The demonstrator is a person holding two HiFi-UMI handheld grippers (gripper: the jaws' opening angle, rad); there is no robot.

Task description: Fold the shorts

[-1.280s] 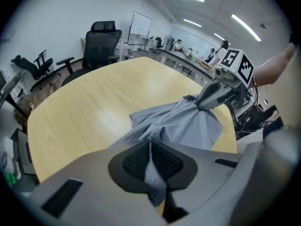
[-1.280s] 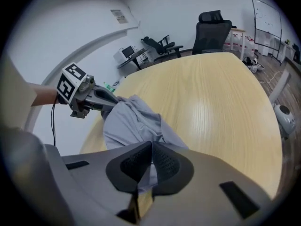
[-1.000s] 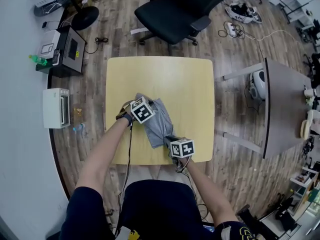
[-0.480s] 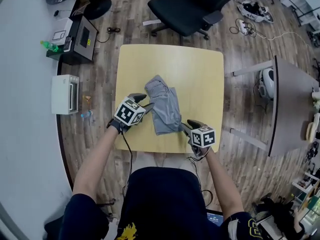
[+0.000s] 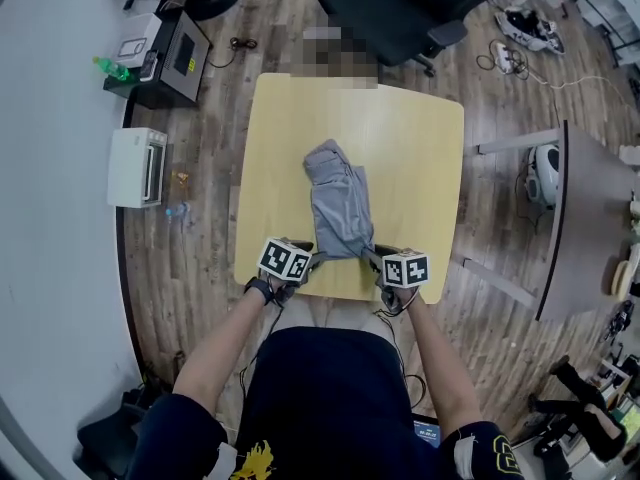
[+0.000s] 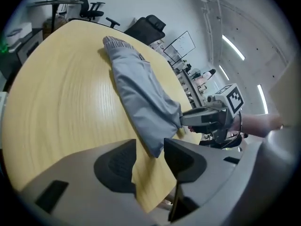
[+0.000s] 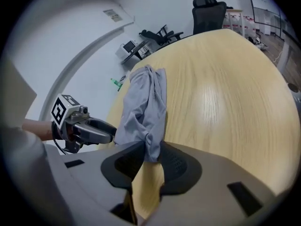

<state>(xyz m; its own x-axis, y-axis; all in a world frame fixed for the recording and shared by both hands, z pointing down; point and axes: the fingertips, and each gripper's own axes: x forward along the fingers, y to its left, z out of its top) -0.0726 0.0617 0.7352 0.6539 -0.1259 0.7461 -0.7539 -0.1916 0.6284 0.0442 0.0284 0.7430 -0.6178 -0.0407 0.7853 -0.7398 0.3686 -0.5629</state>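
Grey shorts (image 5: 340, 203), folded into a long narrow strip, lie on the yellow table (image 5: 420, 148) and run from its middle to the near edge. My left gripper (image 5: 310, 258) is at the strip's near left corner. In the left gripper view (image 6: 150, 152) its jaws are closing with the cloth corner (image 6: 153, 147) loose between them. My right gripper (image 5: 372, 258) is at the near right corner. In the right gripper view (image 7: 151, 157) its jaws are closing, and bunched cloth (image 7: 151, 145) fills the gap between the pads. Each gripper also shows in the other's view: the right gripper (image 6: 188, 119), the left gripper (image 7: 110, 132).
A black office chair (image 5: 400, 8) stands beyond the table's far edge. A white appliance (image 5: 135, 166) and a black box (image 5: 175, 63) sit on the floor to the left. A grey table (image 5: 585, 218) is at the right. Bare tabletop lies on both sides of the shorts.
My left gripper came off the middle of the shorts, swung out left and came in to the near left corner. Both grippers opened. The right one stayed near the front edge.
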